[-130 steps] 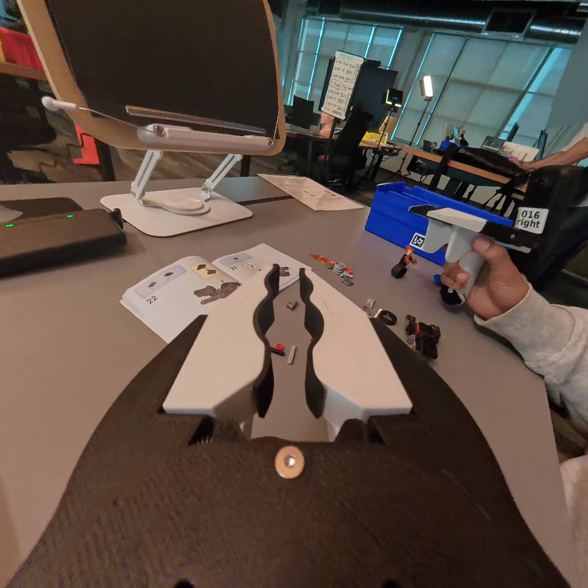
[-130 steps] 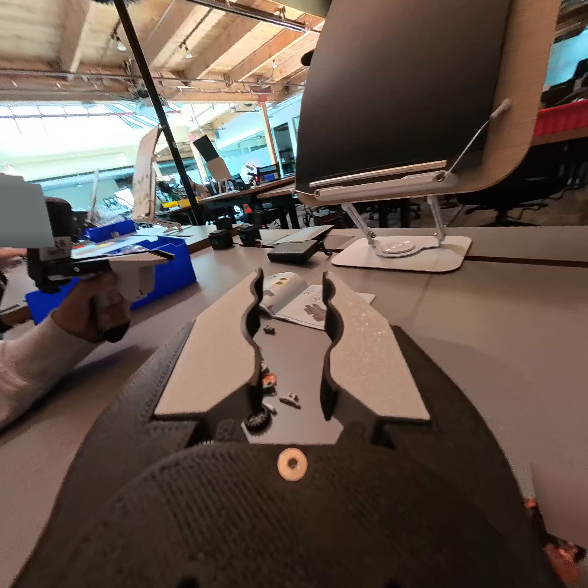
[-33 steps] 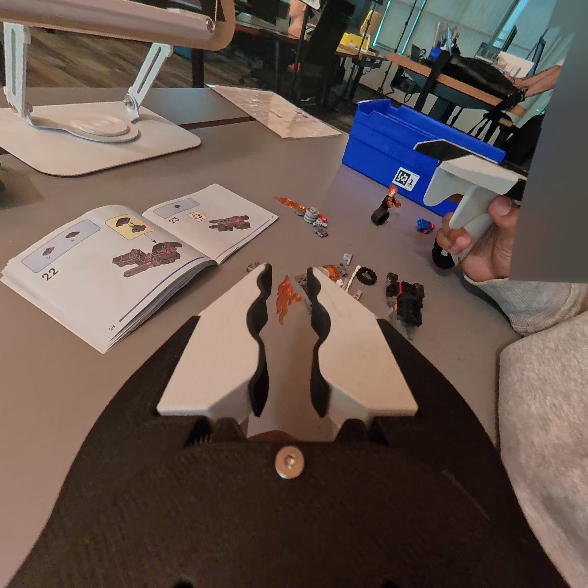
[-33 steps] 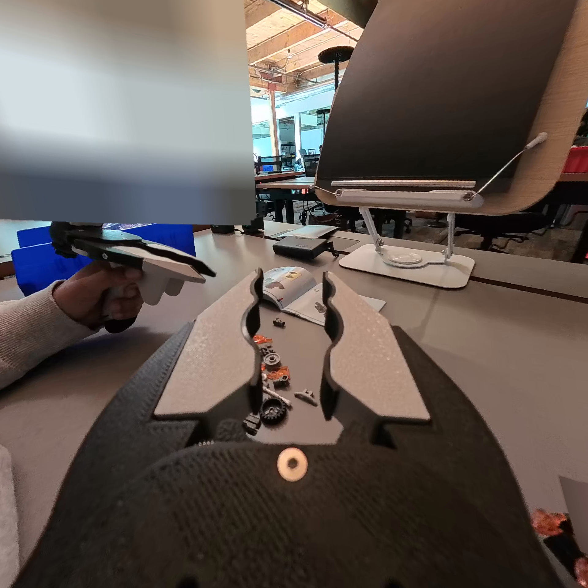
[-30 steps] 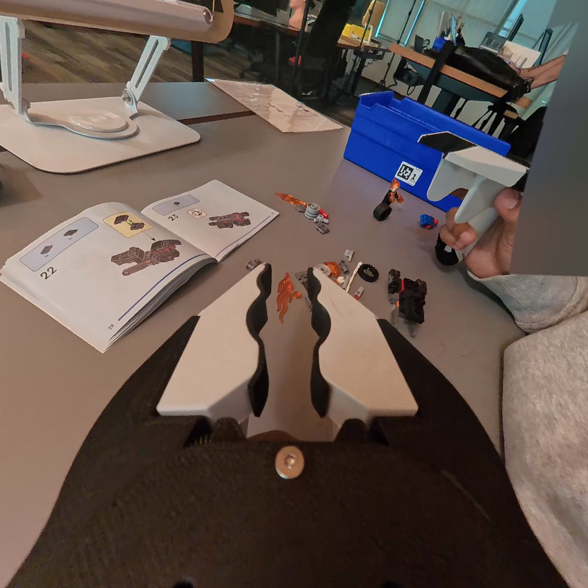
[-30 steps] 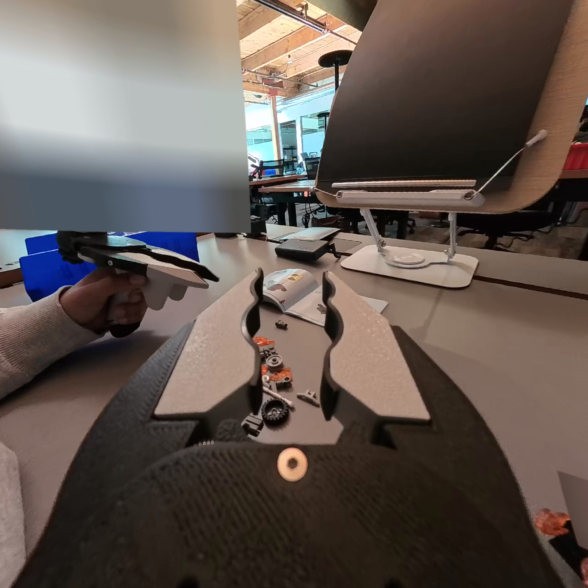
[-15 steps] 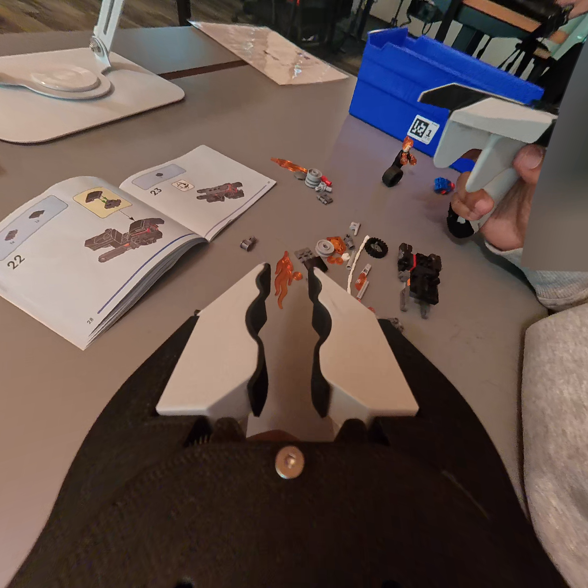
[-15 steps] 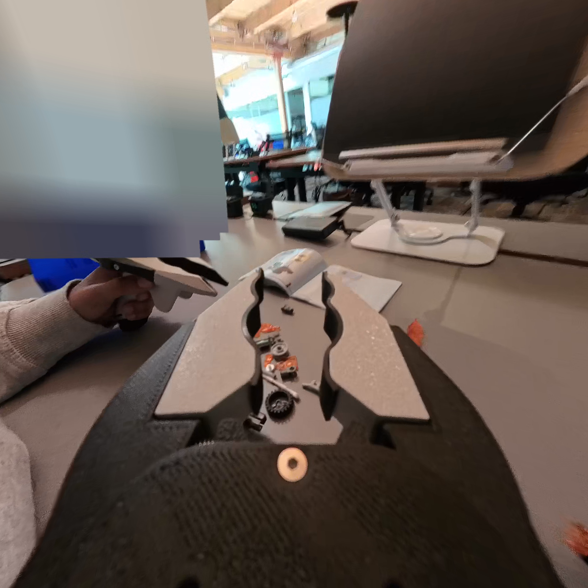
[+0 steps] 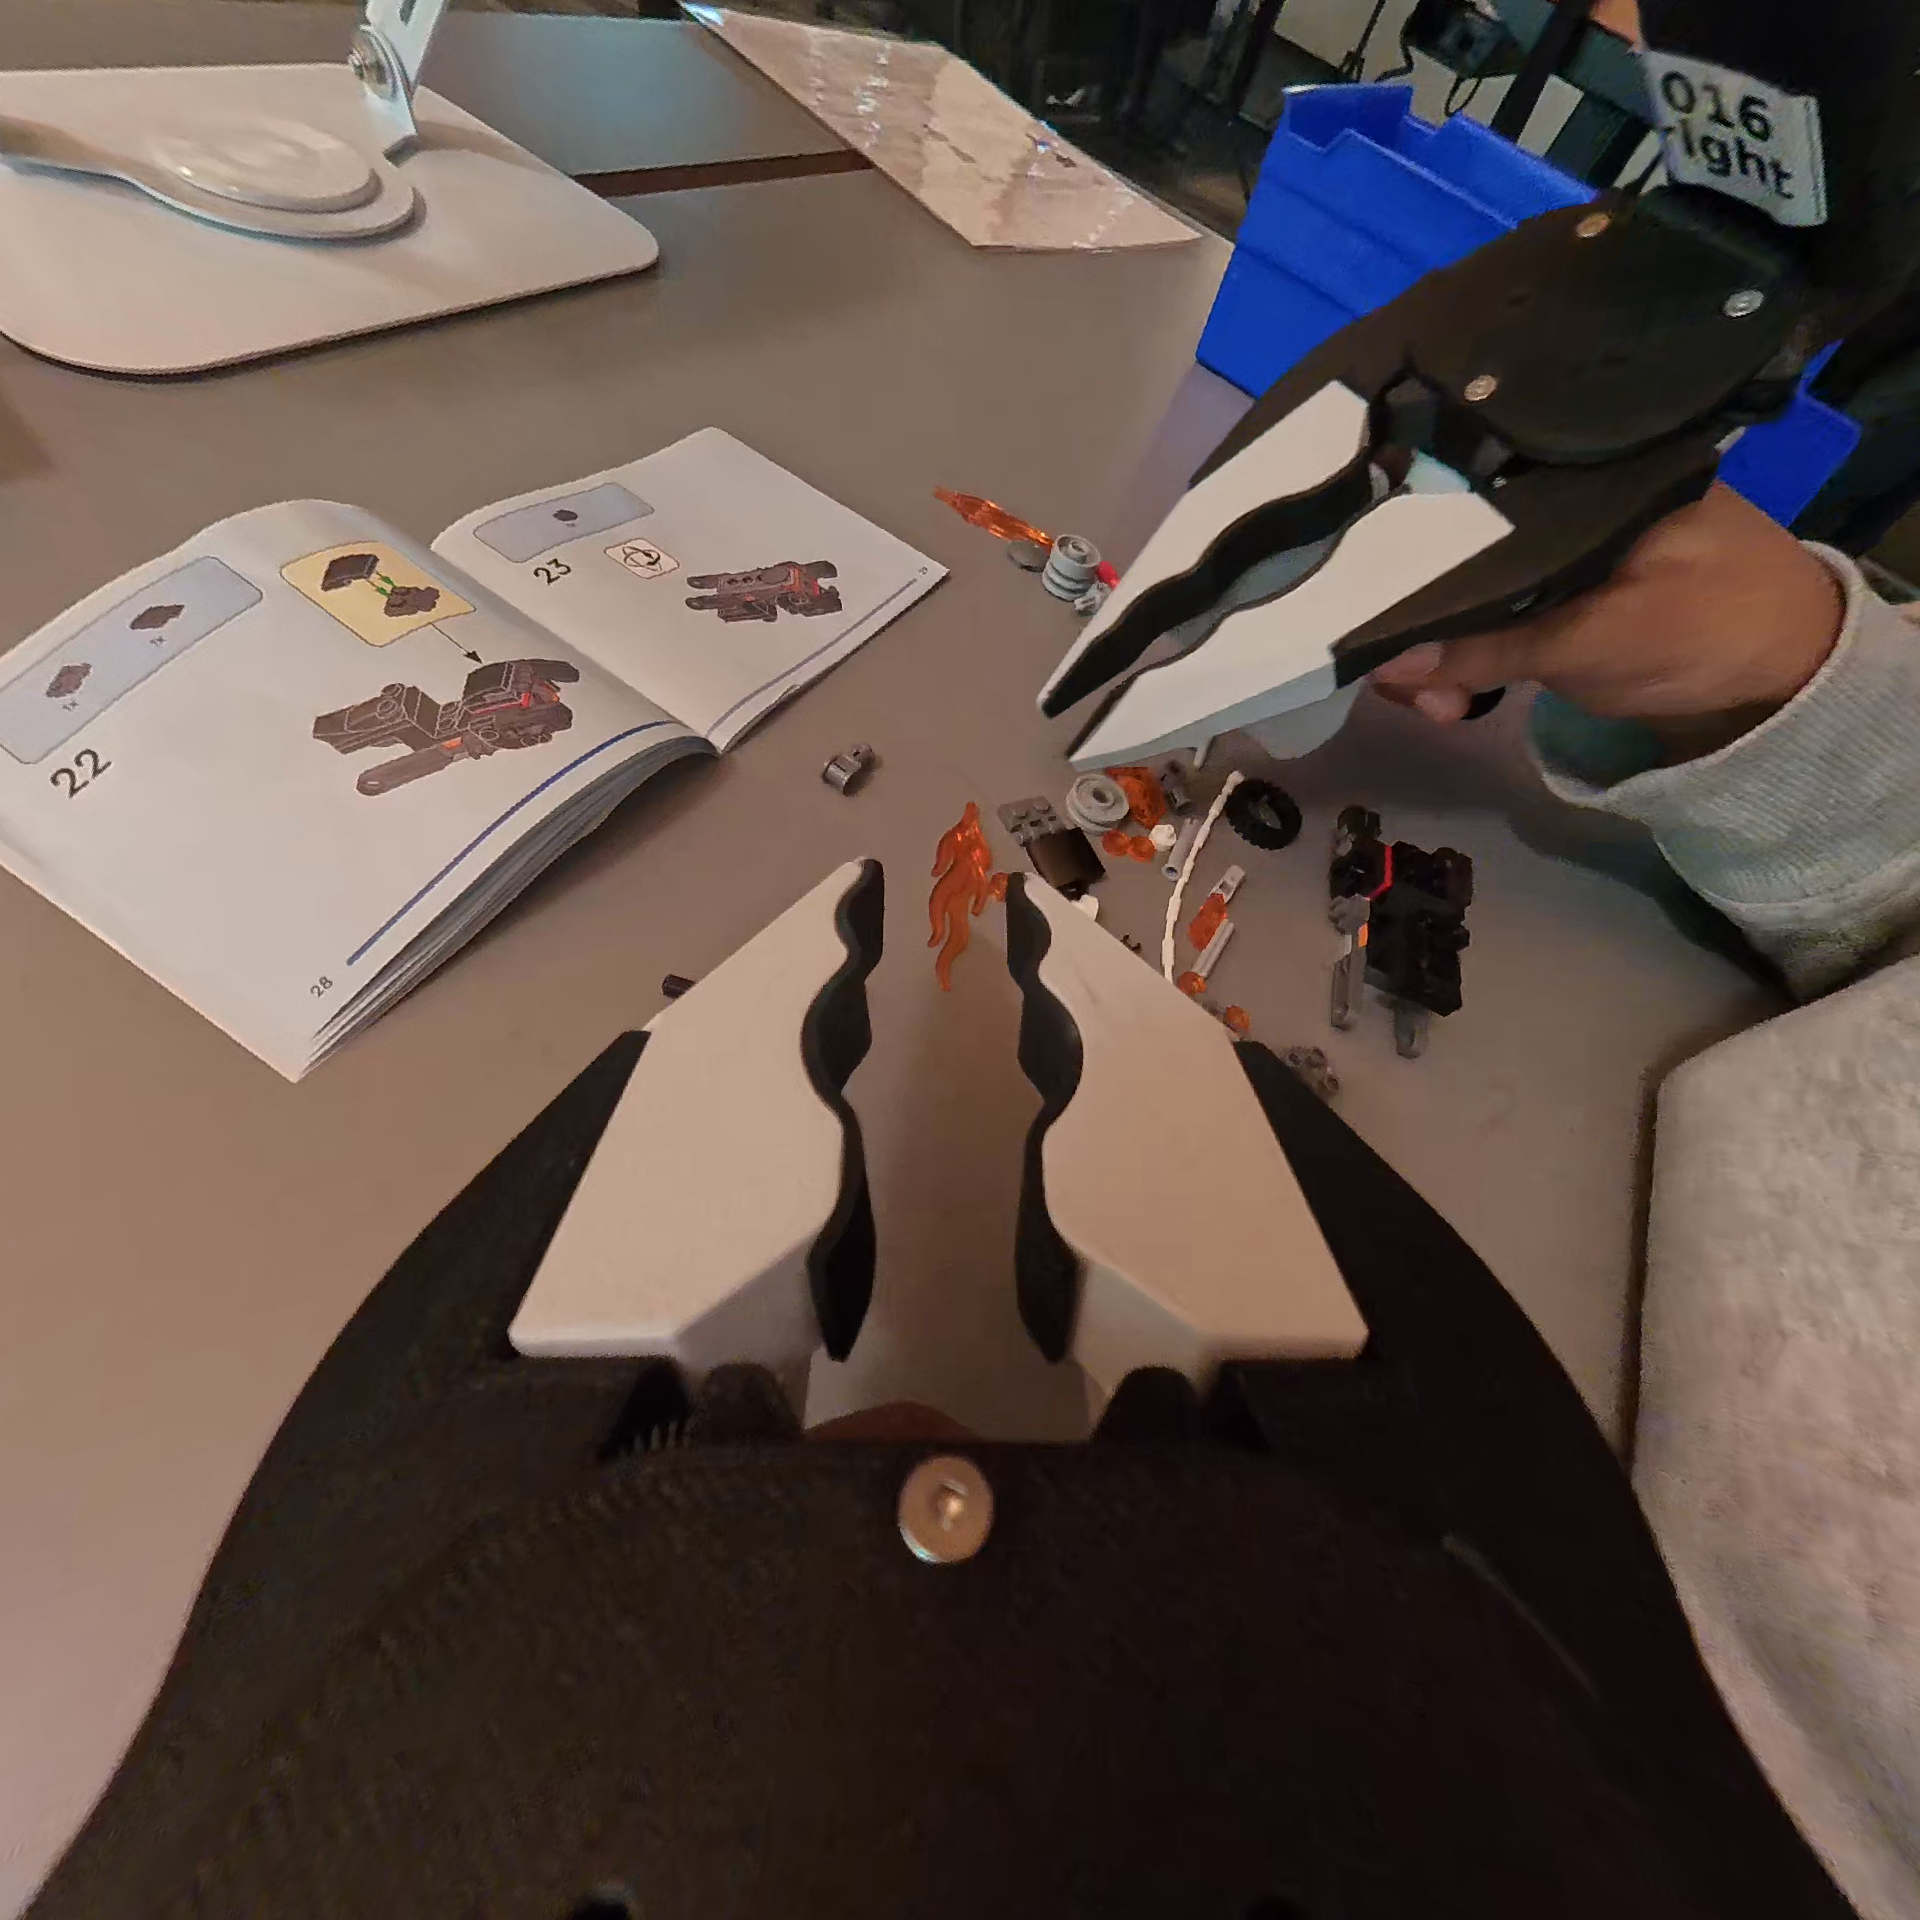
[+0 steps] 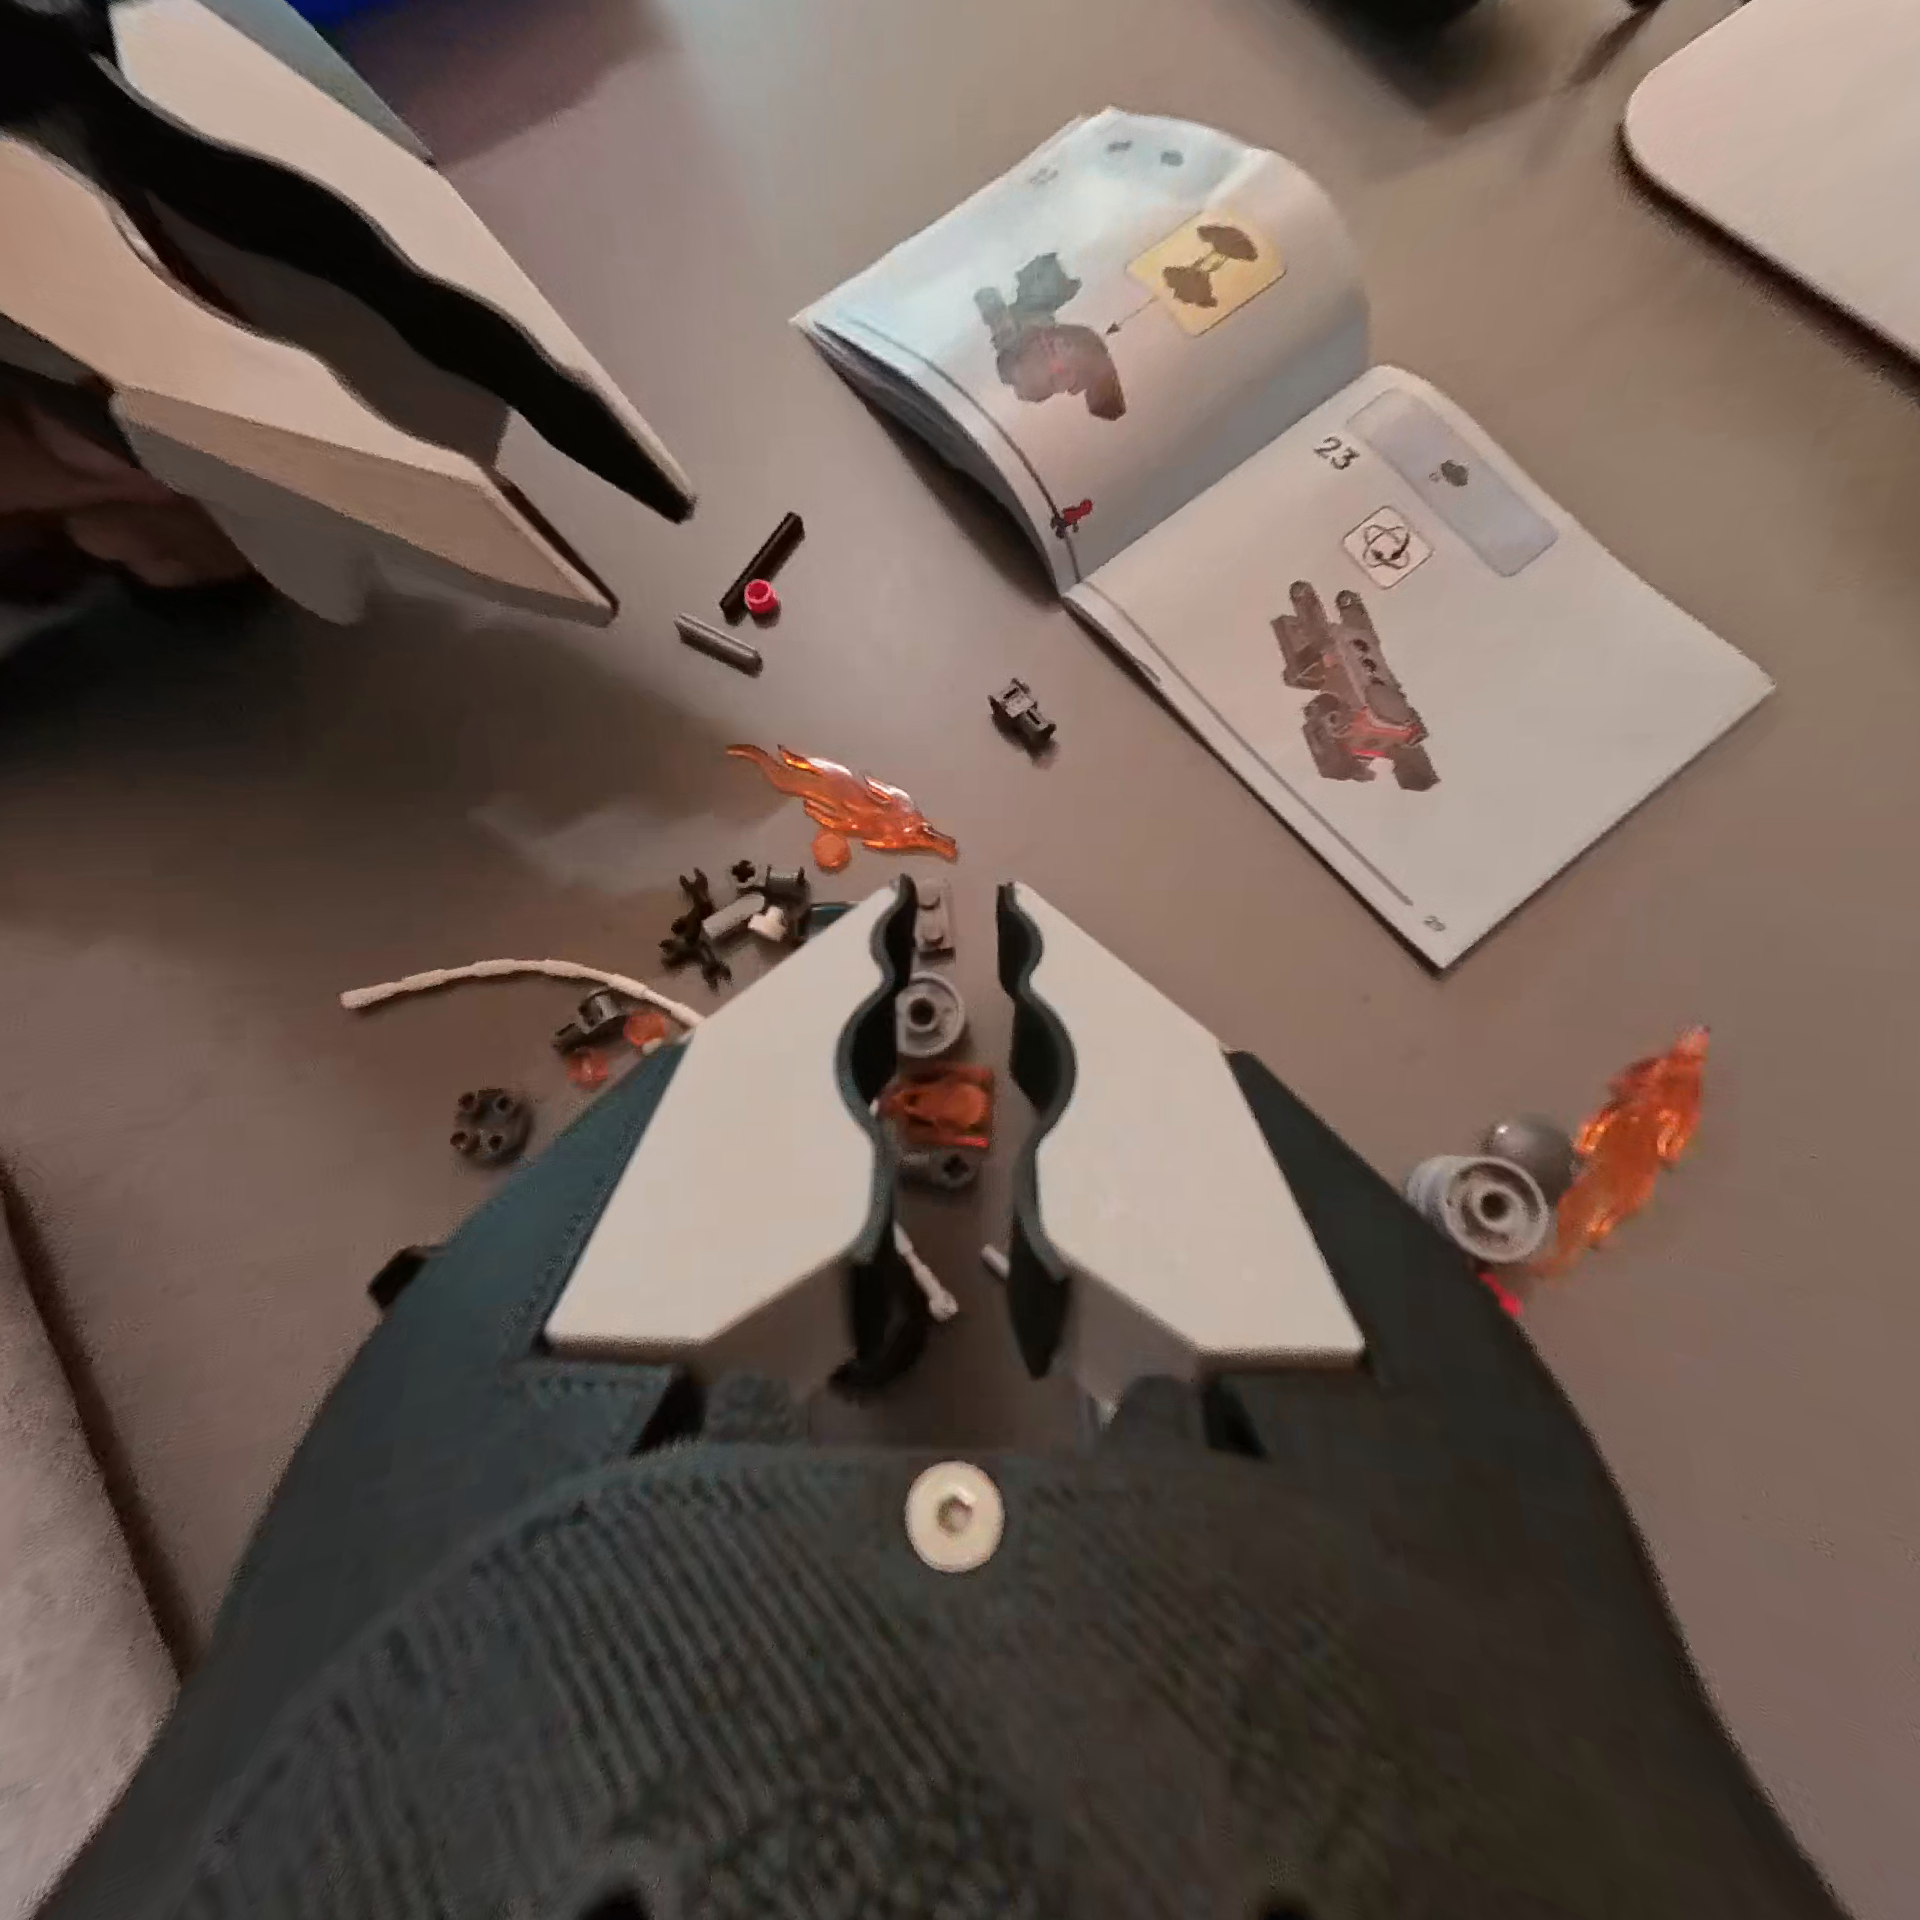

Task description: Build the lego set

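Loose lego pieces lie on the grey table. My left gripper (image 9: 941,879) is open and empty, low over the table, with an orange flame piece (image 9: 954,914) just beyond its tips. My right gripper (image 10: 951,891) is open and empty, pointing down over a grey wheel hub (image 10: 927,1010) and an orange clear piece (image 10: 940,1107). It also shows in the left wrist view (image 9: 1065,727), above the pile. A partly built black model (image 9: 1403,925) lies to the right. The open instruction booklet (image 9: 416,707) lies to the left.
A blue bin (image 9: 1382,229) stands at the back right. A white stand base (image 9: 260,239) is at the back left. A white string (image 10: 499,977), a black axle (image 10: 764,566) and a second flame (image 10: 1631,1143) lie around. A grey sleeve (image 9: 1766,810) is at right. The left gripper's tips are roughly 8 cm from the right gripper's. Measured from the fingertips, the orange clear piece (image 10: 940,1107) is 5 cm or so from the right gripper and 11 cm from the left. Look for it in the left wrist view (image 9: 1141,792) too.
Both grippers have tipped down towards the table and come closer to the pile. The right gripper has moved from beside the blue bin to over the pieces. Nothing was picked up.
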